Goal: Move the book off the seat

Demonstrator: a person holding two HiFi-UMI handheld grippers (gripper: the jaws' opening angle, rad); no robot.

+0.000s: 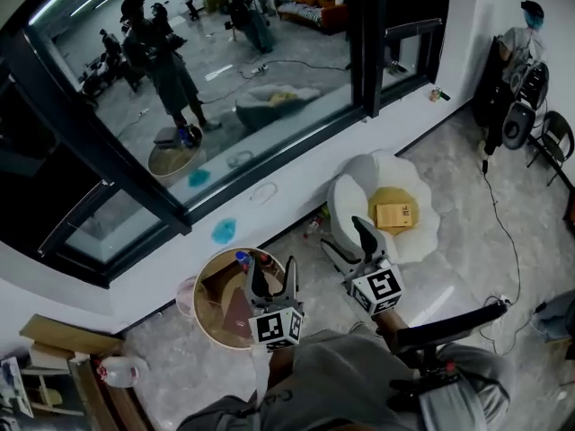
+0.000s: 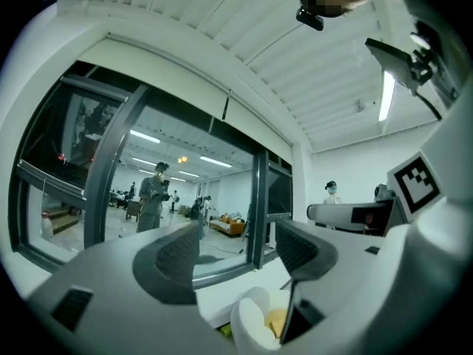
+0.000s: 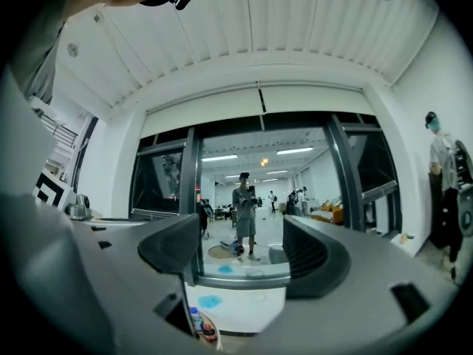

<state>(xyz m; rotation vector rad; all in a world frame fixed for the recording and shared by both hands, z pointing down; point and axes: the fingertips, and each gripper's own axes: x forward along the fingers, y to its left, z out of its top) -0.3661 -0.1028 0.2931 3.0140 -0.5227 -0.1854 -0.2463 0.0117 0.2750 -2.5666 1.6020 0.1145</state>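
Head view: both grippers are low centre, held out over the floor (image 1: 467, 241), pointing toward the window (image 1: 225, 79) wall.

Left gripper (image 1: 271, 277) is lower centre-left, above the round table (image 1: 205, 317). Its jaws are spread wide with nothing between them. The left gripper view agrees: left gripper (image 2: 236, 254) has its jaws apart, with only the window and the white sill wall in the gap.

Right gripper (image 1: 349, 245) is just right of centre, its tip near the left edge of the seat (image 1: 346, 196) but not touching it. Its jaws are also wide and empty. In the right gripper view, right gripper (image 3: 240, 250) shows clear space between the pads, with the window (image 3: 251, 198) behind.

The book (image 1: 395, 215) lies flat on a yellow cushion (image 1: 388, 196) in the middle of the white petal-shaped seat, centre-right of the frame. It is apart from both grippers.

The seat (image 2: 251, 324) shows at the bottom centre of the left gripper view, below the right-hand jaw. Whether the yellow bit on it is book or cushion, I cannot tell.

A bottle (image 1: 241, 259) stands at the table's upper rim. A person (image 1: 530, 34) stands at upper right. A cable (image 1: 503, 214) runs down the floor at right.
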